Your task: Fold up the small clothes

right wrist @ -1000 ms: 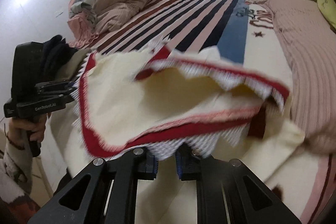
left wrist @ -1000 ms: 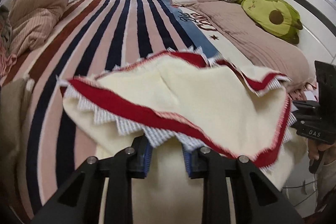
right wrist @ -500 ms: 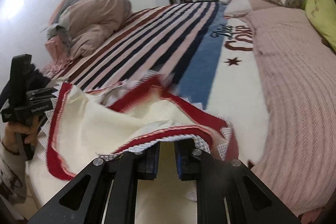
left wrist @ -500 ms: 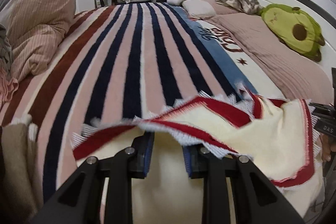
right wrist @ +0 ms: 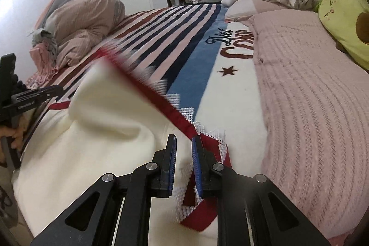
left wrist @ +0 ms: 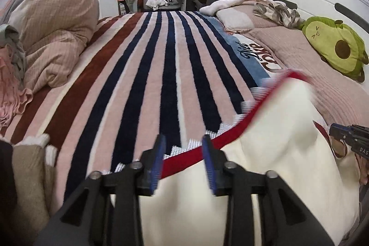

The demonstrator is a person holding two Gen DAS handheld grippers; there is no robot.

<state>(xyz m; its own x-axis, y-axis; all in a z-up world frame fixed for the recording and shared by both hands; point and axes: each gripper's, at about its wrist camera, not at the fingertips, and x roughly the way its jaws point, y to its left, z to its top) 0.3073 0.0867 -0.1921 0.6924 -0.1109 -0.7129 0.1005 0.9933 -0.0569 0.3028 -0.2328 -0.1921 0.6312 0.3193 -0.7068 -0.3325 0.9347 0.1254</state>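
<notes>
cream fleece cloth with red band and white zigzag trim [left wrist: 272, 153] lies rumpled at near edge of striped bed blanket [left wrist: 147, 75] | left tool [left wrist: 183, 163] jaws opening, red hem between pads, not pinched | right tool [right wrist: 184, 163] narrowly parted, released, hem beside right pad | green avocado plush [left wrist: 334, 47] far right

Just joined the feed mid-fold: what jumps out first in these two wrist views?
The cream cloth with red trim, blurred in motion, fills the foreground between both grippers on the striped blanket. The left gripper is opening over its red edge. A green avocado plush sits far right by the headboard.
</notes>
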